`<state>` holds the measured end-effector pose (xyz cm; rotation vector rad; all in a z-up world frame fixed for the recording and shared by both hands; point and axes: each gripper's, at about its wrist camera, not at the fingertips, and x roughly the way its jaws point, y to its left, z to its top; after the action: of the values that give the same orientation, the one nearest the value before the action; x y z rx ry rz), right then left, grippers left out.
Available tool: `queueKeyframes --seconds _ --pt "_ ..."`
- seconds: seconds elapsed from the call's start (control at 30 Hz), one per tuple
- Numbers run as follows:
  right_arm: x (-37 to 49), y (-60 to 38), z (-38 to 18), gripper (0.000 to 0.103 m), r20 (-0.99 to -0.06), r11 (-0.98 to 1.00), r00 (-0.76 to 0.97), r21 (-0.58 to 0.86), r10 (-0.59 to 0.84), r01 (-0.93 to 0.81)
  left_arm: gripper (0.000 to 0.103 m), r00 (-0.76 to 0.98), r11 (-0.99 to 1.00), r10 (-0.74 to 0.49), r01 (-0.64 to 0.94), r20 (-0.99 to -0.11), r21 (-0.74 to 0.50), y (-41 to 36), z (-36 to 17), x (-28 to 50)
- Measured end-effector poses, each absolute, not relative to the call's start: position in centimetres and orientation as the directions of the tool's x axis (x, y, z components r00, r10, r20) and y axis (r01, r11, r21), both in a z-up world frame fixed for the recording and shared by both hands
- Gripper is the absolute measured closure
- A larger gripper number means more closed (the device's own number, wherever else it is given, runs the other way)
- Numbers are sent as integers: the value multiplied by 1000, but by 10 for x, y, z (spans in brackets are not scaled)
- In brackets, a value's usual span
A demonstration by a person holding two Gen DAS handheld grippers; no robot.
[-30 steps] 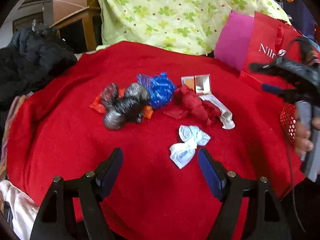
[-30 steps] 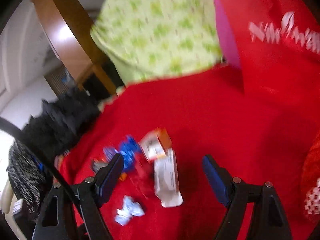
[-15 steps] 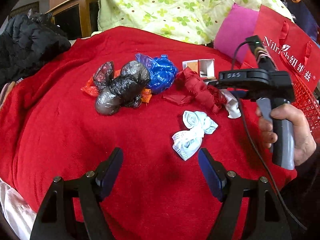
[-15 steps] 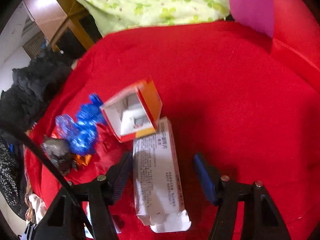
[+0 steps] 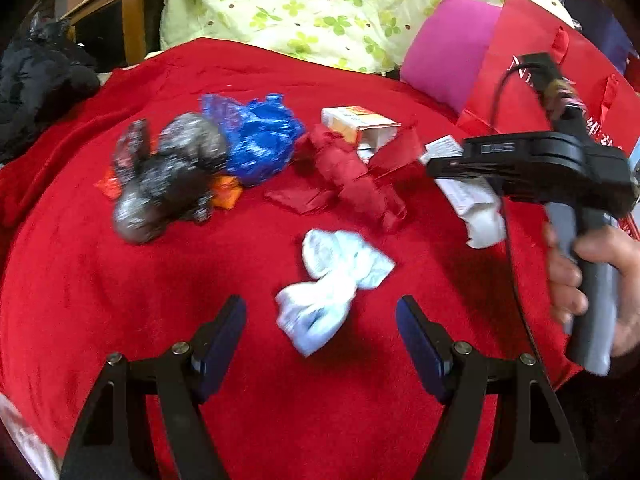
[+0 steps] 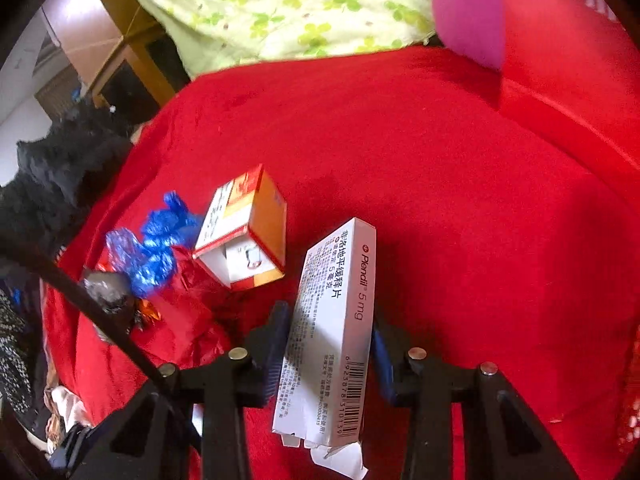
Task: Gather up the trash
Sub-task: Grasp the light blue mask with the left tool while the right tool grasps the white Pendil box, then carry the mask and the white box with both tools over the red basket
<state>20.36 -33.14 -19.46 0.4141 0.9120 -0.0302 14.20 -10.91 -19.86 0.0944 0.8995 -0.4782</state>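
My right gripper [image 6: 328, 344] has its pads pressed against both sides of the white medicine box [image 6: 334, 332] at lower centre, its torn bottom flap cut off by the frame edge. I read "Plendil 5 mg" and a barcode. My left gripper [image 5: 320, 334] gapes wide, holding nothing, just short of the blurred white mask [image 5: 332, 284] on the red blanket [image 5: 100, 280].

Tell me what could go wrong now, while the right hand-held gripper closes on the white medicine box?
1. The right hand-held gripper pinches the long white cardboard medicine box across its thin, hollow walls; its end flaps are already torn open, so it may crush or slip.
2. The open orange-and-white carton lies right beside the box; lifting may knock it.
3. The left hand-held gripper is open over the crumpled pale blue face mask, which is soft; the fingers may pinch the red blanket too.
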Motion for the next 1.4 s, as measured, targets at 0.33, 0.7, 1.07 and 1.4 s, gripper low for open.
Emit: queueKeyframes --seconds 0.33,0.7,1.07,1.4 --pt "145 -370 -136 62 -593 891 796 419 124 174 74 430 878 -393 438 -813 -193 -127 -219 167" --pt "88 -371 -76 62 -315 898 945 436 84 66 77 555 863 -421 489 -718 -127 -136 -149 129" --pt "32 -410 -57 62 -185 887 983 452 -16 100 77 703 845 -386 530 -598 78 -190 -72 91" --pt "-1 -459 -61 62 -168 851 981 496 -100 172 76 717 795 -431 589 -548 147 -239 -44 66"
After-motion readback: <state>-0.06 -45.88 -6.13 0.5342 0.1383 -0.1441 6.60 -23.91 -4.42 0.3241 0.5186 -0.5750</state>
